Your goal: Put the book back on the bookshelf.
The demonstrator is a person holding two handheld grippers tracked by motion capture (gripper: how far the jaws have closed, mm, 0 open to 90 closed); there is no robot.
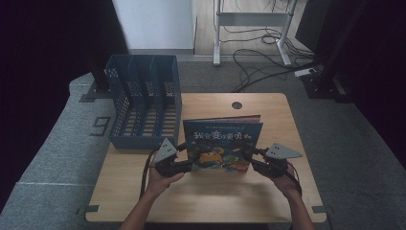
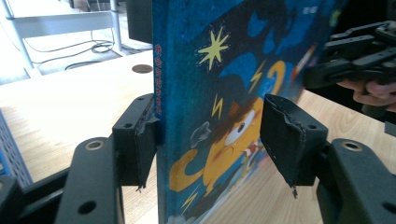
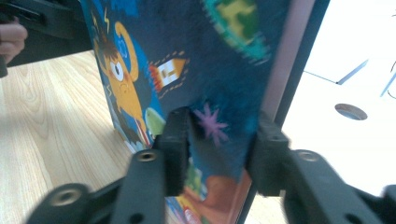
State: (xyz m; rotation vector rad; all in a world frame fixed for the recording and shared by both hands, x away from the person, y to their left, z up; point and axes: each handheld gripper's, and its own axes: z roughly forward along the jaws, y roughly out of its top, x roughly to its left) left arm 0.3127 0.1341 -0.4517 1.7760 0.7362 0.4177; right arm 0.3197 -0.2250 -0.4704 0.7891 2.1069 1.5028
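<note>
book [image 1: 222,143] stands upright on the wooden table [image 1: 210,196], cover toward the person, just right of the blue file rack [image 1: 143,103]. one gripper at each side edge.

step in hand, as i read it: steadying and lifting the standing book, likely toward a slot in the rack. to do it well: settle the left grip before any lift, both pads square on the covers; keep the two hands level so the book does not twist or fan open; lift straight up, then carry left above the rack's dividers.

left gripper [image 2: 210,140]: jaws stand partly open, astride the spine edge. the left-hand pad in the left gripper view lies against the back by the spine; the other pad [image 2: 285,135] stands clear of the front cover, a gap visible. not a firm hold.

right gripper [image 3: 217,149]: jaws narrow around the book's other edge, pads [image 3: 177,144] on front cover and back, seemingly pressing. looks like a hold.

book's lower edge appears to rest on the table; contact line partly hidden by the grippers in the high view.
</note>
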